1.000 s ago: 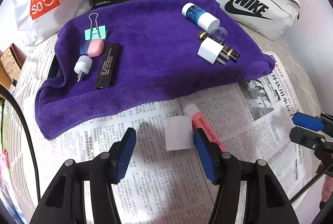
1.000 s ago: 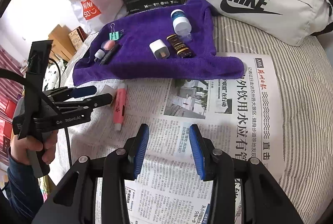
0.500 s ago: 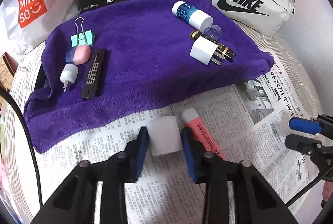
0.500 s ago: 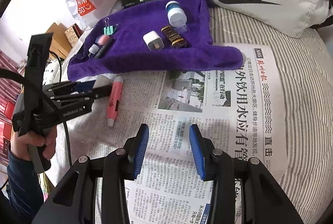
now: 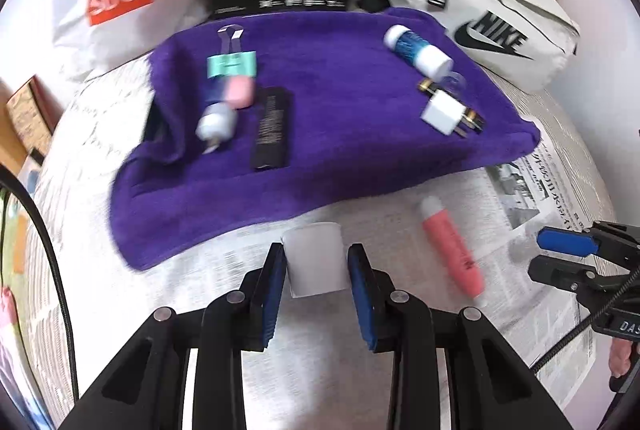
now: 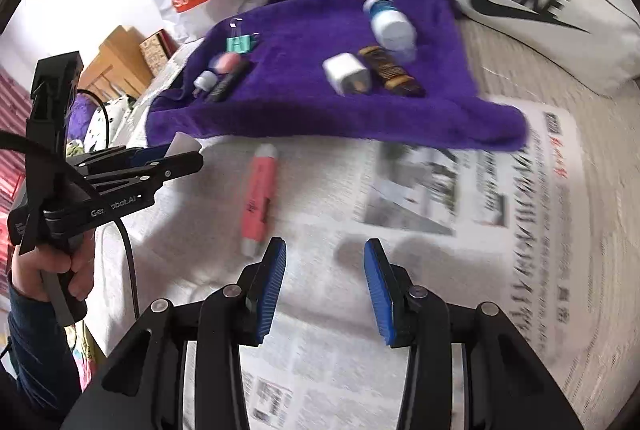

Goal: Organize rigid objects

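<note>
Left hand-held gripper [image 5: 316, 270] is clamped on a small white block [image 5: 315, 259], both blue pads pressing its sides; the jaws have just been closing onto it. In the right wrist view the block looks lifted clear of the newspaper [image 6: 420, 190], though blur makes that a judgement. The purple towel [image 5: 340, 134] sits at 12 o'clock from the block and looks like the sorting surface: clip [image 5: 231, 64], pink eraser [image 5: 239, 91], small white plug [image 5: 216, 122] and black stick [image 5: 272, 128] are grouped at its 9 o'clock side; blue-and-white bottle [image 5: 416, 48], white charger [image 5: 442, 112] and a dark tube [image 6: 390, 70] sit at its 3 o'clock side. So the block is probably headed for one of those clusters. The pink marker [image 5: 452, 248] lies loose on the newspaper at 3 o'clock of the block, well apart from it and off the towel. Right hand-held gripper [image 6: 325, 288] has its jaws parted with nothing between them, hovering over the newspaper with the marker at its 11 o'clock, likely staged for that pick. Risk: the grip is only near the block's lower edge, so it could pivot.
</note>
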A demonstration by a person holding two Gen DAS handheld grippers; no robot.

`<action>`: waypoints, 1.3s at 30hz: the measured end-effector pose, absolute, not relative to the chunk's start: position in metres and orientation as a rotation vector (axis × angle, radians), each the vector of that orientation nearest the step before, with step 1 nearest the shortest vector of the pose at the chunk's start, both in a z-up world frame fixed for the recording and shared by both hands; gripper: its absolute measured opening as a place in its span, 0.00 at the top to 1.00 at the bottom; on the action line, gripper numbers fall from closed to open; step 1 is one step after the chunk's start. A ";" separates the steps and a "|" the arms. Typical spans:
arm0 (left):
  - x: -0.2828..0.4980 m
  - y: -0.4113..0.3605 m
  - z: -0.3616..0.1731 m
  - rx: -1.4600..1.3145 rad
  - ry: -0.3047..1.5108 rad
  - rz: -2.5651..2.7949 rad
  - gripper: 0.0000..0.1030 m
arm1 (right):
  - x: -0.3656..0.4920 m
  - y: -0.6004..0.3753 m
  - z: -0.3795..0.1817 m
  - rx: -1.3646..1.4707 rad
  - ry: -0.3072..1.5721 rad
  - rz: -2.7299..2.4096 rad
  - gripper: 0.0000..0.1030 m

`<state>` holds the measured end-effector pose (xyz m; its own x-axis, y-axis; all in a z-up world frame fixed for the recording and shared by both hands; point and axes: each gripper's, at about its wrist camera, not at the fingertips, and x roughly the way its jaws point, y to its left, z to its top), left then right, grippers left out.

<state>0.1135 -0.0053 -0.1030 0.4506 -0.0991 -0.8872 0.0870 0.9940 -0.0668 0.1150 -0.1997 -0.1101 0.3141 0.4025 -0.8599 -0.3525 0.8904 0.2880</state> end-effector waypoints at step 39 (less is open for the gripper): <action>0.098 0.038 -0.111 -0.098 1.108 -0.105 0.70 | 0.132 -0.133 -0.129 -0.196 1.146 0.437 0.83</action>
